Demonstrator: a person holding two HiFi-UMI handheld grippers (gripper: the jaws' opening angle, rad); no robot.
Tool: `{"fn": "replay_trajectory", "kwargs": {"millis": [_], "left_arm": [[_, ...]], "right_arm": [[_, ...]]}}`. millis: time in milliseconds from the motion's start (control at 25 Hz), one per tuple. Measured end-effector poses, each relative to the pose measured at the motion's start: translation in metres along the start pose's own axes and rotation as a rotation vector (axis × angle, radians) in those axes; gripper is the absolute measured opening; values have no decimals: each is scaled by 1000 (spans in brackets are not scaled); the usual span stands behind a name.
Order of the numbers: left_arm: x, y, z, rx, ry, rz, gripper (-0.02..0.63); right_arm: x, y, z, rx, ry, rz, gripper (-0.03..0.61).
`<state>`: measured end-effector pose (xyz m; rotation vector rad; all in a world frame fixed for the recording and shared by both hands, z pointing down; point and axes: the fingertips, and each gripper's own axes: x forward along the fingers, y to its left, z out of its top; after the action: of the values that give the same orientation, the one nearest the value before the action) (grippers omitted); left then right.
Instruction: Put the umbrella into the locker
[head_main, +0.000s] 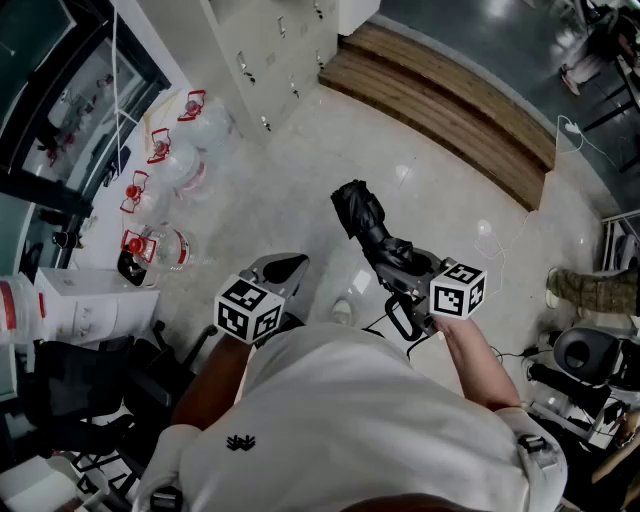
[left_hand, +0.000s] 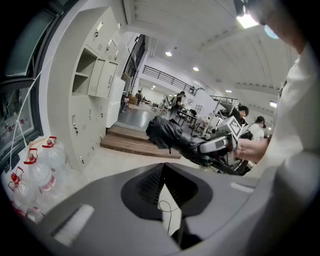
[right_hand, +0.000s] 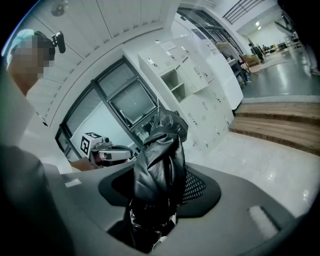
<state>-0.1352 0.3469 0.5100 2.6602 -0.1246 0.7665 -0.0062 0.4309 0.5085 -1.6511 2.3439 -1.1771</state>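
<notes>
A folded black umbrella (head_main: 362, 222) sticks out forward from my right gripper (head_main: 398, 268), which is shut on its lower part. In the right gripper view the umbrella (right_hand: 161, 157) fills the space between the jaws and rises upright. My left gripper (head_main: 281, 268) hangs to the left of it, jaws together and holding nothing. In its own view the left gripper (left_hand: 162, 167) shows only floor past its pads, and the umbrella (left_hand: 167, 134) floats at the right. The white lockers (head_main: 268, 48) stand ahead; one compartment (left_hand: 82, 75) has its door open.
Several large water bottles (head_main: 165, 165) with red handles sit on the floor left of the lockers. A wooden step (head_main: 450, 105) runs to the right of them. A white box (head_main: 85, 305) and a dark chair are at my left, and an office chair (head_main: 590, 355) and cables are at my right.
</notes>
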Motion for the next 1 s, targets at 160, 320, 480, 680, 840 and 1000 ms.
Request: {"fn": "replay_trajectory", "kwargs": {"millis": [160,320,480,680,840,1000], "left_arm": [[2,-8,14,-3,-61,-2,57],[11,23,35,-36,-91,2,57],[29,71,59,-32,-95,-12,57],[58,135,102,32,-77,-35,57],[66,176,147,123,-65,-78,57],[70,224,180,147,-67,-86,57]], "right_arm": [[-4,-8,7,-16,7,-10,209],[19,-32,37,1,-8,-4,209],[56,-60,80,18,-23,-13,209],[102,-94,140,26,-44,-56,209],[135,-109,202,-7,-48,-98,209],[179,-127,258,-38,-71,-103,209]]}}
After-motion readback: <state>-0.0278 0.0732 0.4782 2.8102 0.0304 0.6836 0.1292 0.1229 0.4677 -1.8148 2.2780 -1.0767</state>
